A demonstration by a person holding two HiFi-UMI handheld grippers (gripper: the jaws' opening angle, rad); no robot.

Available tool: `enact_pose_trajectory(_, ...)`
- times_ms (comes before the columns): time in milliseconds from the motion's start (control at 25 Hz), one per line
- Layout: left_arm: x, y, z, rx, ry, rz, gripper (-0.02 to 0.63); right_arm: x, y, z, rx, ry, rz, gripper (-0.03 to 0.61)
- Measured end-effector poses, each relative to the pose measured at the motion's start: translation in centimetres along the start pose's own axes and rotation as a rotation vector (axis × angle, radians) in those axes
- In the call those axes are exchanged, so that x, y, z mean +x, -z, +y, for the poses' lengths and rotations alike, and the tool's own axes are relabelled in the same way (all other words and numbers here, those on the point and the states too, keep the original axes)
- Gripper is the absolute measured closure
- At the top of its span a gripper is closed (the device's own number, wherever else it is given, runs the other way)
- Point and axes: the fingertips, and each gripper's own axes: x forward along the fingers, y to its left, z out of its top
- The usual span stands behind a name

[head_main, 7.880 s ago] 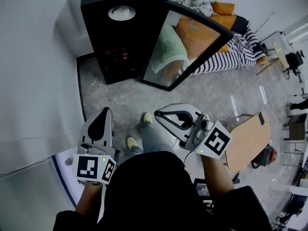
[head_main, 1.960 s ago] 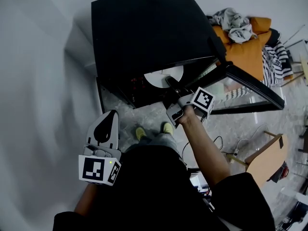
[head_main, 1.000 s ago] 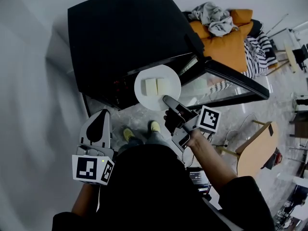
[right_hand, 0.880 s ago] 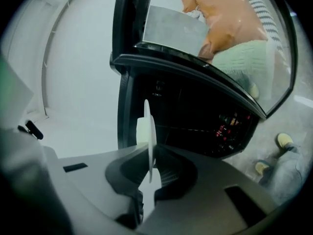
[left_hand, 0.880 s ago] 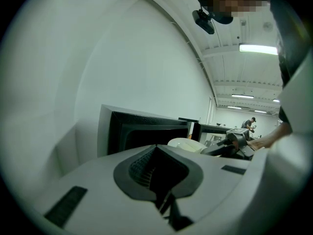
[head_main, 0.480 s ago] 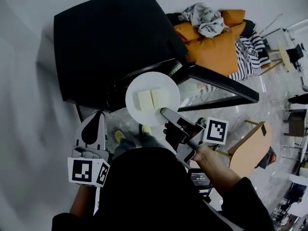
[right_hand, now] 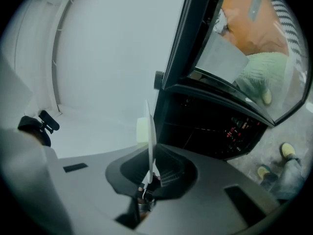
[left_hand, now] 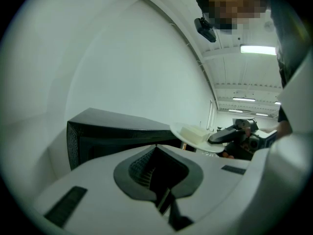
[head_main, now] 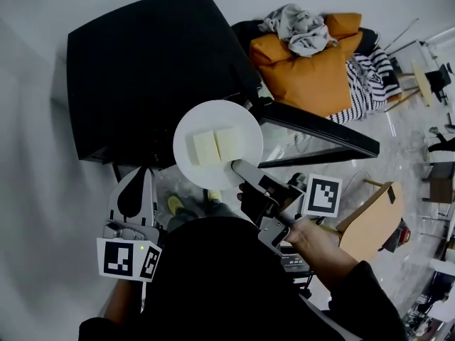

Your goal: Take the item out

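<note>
Grey right tongs point(head_main: 237, 167), clamped on the near rim of the white plate point(head_main: 193, 121) with two pale blocks point(head_main: 217, 146). Plate, inside the black oven point(head_main: 142, 84) two seconds ago, now hangs clear before its open door point(head_main: 320, 135): removal practically done. Left tongs point(head_main: 136, 170) pressed together, empty.

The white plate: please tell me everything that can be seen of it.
The white plate is round and smooth, with a shallow rim, and looks like ceramic or plastic. It is held about level in the air, outside the black cabinet and just in front of its open side. The right claw is shut on its near edge, and nothing else supports it. Two pale yellow blocks lie side by side near its middle.
</note>
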Motion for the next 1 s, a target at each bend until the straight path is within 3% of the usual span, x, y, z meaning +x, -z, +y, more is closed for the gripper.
enact_pose_trajectory(1000,-0.6,-1.6,-0.2,0.015,-0.037,-0.005,0.605,0.3,-0.1,0.9,0.005,-0.022,0.023,0.552)
